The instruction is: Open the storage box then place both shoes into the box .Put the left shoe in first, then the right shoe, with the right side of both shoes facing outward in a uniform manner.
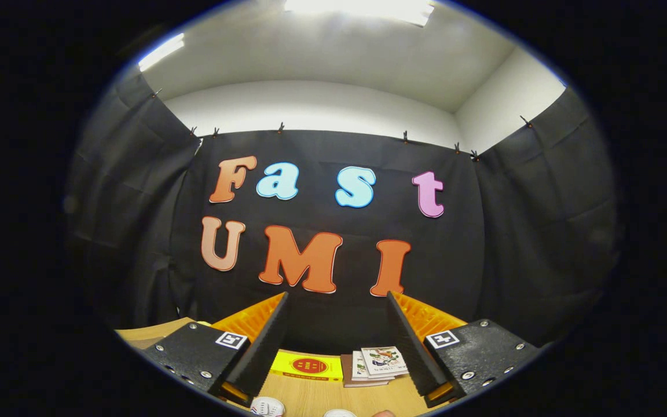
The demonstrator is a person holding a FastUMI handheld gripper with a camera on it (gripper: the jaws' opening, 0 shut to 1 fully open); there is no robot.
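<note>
The claw hung level above the wooden tabletop with its fingers spread wide and nothing between them, pointing at the dark cloth wall. Against the tabletop's far edge lay a flat yellow box and, just beside it, a small stack of booklets. At the near edge, below the fingers, two white rounded shapes peeked up (possibly the shoes, though too little showed to tell).

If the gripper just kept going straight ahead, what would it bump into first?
Probably the black cloth wall. The open gripper points above the yellow box and booklets on the table, though depth is unclear.
</note>
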